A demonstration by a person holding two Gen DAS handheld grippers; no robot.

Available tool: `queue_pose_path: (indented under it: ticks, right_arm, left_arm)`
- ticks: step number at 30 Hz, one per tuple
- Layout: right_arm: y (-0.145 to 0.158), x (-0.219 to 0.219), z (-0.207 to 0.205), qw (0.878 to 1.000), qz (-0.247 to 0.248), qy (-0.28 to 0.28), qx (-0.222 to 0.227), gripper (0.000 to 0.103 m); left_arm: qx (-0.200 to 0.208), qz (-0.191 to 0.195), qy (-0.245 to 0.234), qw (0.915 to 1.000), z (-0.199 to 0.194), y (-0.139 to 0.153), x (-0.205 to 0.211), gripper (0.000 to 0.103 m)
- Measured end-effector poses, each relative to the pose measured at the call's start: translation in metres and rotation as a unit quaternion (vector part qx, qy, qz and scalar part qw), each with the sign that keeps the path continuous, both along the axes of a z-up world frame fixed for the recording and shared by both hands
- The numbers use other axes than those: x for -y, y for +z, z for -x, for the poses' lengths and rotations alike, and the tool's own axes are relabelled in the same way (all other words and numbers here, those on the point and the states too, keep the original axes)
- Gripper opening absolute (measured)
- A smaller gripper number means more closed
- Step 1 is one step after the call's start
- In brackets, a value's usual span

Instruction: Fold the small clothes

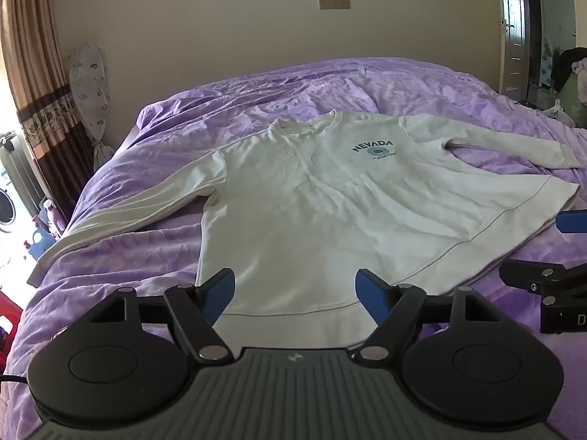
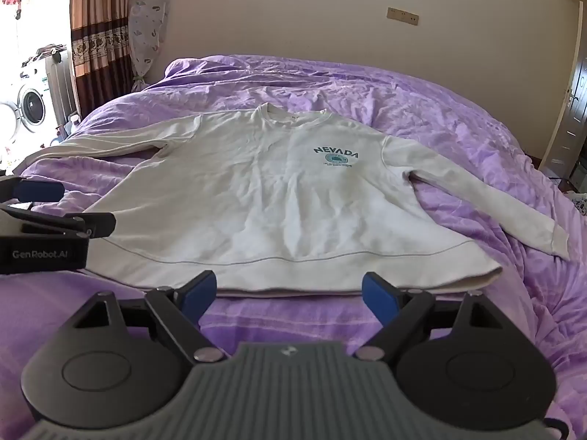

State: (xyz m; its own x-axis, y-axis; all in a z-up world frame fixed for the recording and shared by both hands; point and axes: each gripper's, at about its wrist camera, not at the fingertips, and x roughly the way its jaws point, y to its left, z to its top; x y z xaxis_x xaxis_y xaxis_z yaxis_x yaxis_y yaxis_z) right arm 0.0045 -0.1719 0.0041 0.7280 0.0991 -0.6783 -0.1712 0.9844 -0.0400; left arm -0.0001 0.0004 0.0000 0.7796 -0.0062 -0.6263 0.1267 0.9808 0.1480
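Folding has not begun as far as we can judge: the white sweatshirt (image 1: 323,212) lies face up and flat on the purple bedspread (image 1: 154,249), both sleeves spread out to the sides and its hem nearest us. We hold the left gripper (image 1: 295,293) over the hem and the right gripper (image 2: 290,293) just short of it, each with its fingers wide apart and gripping nothing. Every fold, sleeves and body alike, is left to do.
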Motion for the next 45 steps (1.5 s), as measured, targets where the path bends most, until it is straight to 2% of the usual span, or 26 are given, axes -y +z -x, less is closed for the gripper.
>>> queue_pose_path:
  ticks: [45]
  right_arm:
    - [-0.0016,0.0021,0.0006,1.0,0.005,-0.006,-0.017,0.083]
  left_arm:
    - [-0.008,-0.009,0.004,0.9999,-0.0006,-0.0051,0.0006,0.089]
